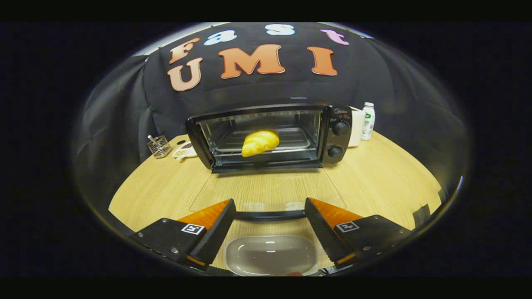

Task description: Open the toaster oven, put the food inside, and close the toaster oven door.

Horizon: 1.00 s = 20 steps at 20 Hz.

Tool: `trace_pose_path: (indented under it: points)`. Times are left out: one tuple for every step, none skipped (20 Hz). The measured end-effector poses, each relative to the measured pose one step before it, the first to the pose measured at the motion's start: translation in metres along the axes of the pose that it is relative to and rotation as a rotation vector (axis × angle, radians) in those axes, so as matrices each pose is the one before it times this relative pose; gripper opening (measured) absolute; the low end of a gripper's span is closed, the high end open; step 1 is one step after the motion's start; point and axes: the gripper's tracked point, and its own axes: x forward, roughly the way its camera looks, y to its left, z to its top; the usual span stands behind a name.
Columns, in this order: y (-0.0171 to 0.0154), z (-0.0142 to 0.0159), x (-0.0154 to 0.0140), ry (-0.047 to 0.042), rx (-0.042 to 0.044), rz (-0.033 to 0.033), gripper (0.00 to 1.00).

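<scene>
One croissant [260, 142] sits inside the open toaster oven [270, 137]; glass door [266, 191] lies flat, handle [269, 215] between the wide-spread, empty gripper [269, 226]. Step remaining: closing, likely by lifting the handle.

Gripper [269, 207] held level, jaws wide apart.
Both fingers [216, 226] reach forward side by side, nothing clasped between them.
</scene>
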Motion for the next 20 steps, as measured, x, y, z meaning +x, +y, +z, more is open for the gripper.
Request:
trace_pose_path:
  points:
    - [-0.00105,-0.00968,0.00032,0.01741,-0.00168,-0.00162,0.99]
    - [-0.00038,-0.00856,0.00081,0.02051,0.00153,-0.00033,0.99]
    - [0.00120,-0.00728,0.00292,0.01585,0.00448,0.00271,0.99]
    - [0.00176,-0.00717,0.00317,0.02052,0.00108,0.00264,0.99]
    - [0.00068,-0.00693,0.00188,0.01893,-0.00174,0.00454,0.99]
    - [0.00157,-0.00611,0.00076,0.01681,-0.00261,0.00139,0.99]
    - [0.00196,-0.00250,0.00258,0.00966,-0.00128,0.00256,0.99]
    - [0.00077,0.00057,0.00254,0.00172,0.00151,0.00204,0.99]
    - [0.00169,-0.00051,0.00313,0.00637,-0.00065,0.00338,0.99]
    - [0.00078,-0.00145,0.00454,0.01093,-0.00538,-0.00102,0.99]
    - [-0.00044,-0.00151,0.00291,0.01129,-0.00742,-0.00200,0.99]
    - [-0.00127,-0.00062,0.00377,0.00603,-0.00193,-0.00748,0.99]
    - [-0.00158,-0.00442,0.00316,0.01701,0.00105,-0.00681,0.99]
    - [-0.00078,0.00042,0.00176,0.00256,0.00065,-0.00119,0.99]
    - [-0.00032,0.00447,0.00035,-0.00844,0.00254,0.00349,1.00]
    - [-0.00062,-0.00211,0.00092,0.00693,-0.00429,0.00192,0.99]
    - [-0.00018,0.00177,-0.00326,-0.00606,0.00059,0.00113,0.99]
    - [-0.00041,0.00402,-0.00419,-0.01370,0.00144,0.00106,0.99]
    - [-0.00002,0.00532,-0.00424,-0.01594,0.00163,0.00121,0.99]
    - [0.00064,0.00595,-0.00466,-0.01227,-0.00056,0.00263,0.99]
